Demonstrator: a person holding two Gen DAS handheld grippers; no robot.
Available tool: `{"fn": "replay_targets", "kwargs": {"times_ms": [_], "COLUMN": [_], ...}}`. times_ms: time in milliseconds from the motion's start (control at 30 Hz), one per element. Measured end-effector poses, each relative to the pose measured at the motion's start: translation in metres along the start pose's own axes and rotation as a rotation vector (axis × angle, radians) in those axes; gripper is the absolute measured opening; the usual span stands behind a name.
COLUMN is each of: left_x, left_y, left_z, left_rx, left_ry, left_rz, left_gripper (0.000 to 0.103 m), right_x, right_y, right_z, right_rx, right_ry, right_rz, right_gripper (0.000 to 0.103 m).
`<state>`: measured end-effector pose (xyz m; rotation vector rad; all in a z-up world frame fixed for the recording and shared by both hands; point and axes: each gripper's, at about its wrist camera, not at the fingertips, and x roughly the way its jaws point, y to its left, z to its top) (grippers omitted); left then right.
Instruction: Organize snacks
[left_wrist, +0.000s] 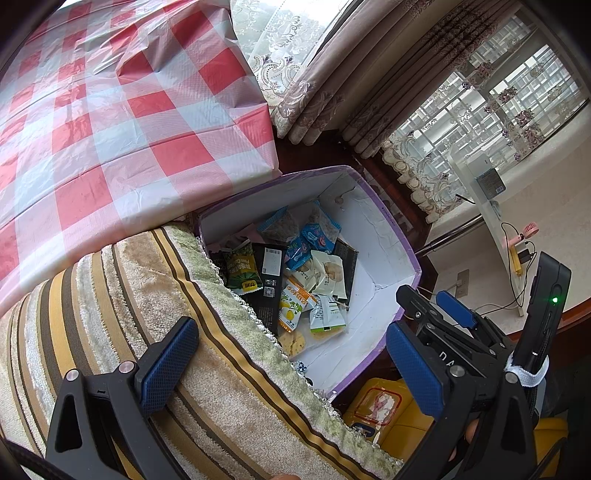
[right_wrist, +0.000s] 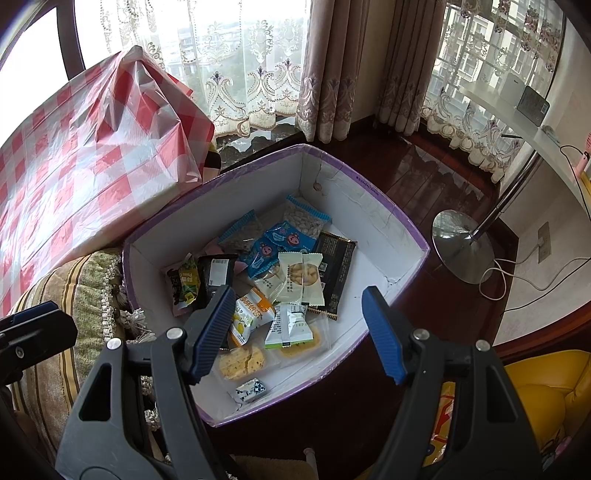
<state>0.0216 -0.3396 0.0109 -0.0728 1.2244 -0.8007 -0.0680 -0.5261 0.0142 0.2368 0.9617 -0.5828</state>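
A white cardboard box with a purple rim (right_wrist: 369, 206) stands on the dark floor, also seen in the left wrist view (left_wrist: 373, 236). Several snack packets (right_wrist: 280, 273) lie loose in it: blue ones, a black one (left_wrist: 271, 280), a green one (right_wrist: 186, 280) and clear cracker packs (right_wrist: 242, 360). My right gripper (right_wrist: 299, 334) hangs open above the box's near end, with nothing between its pads. My left gripper (left_wrist: 291, 369) is open and empty over a striped cushion (left_wrist: 155, 295) beside the box. The right gripper (left_wrist: 432, 302) shows at the box's right corner.
A red and white checked plastic cloth (left_wrist: 129, 110) covers a table behind the cushion. Curtains (right_wrist: 332, 74) hang at the back. A chrome lamp base (right_wrist: 461, 243) and cables (right_wrist: 517, 273) lie on the floor to the right. A yellow seat (right_wrist: 543, 391) is at bottom right.
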Motion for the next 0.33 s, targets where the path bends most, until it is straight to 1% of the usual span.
{"fn": "replay_targets", "kwargs": {"times_ms": [333], "left_x": [0.0005], "left_y": [-0.0032], "left_z": [0.0032], "left_rx": [0.012], "left_ry": [-0.025], "left_rz": [0.007], "left_gripper": [0.103], "right_x": [-0.0035], "right_y": [-0.0046], "right_z": [0.0002], "right_rx": [0.028], "right_ry": [-0.006], "right_rz": [0.006], "right_gripper": [0.074]}}
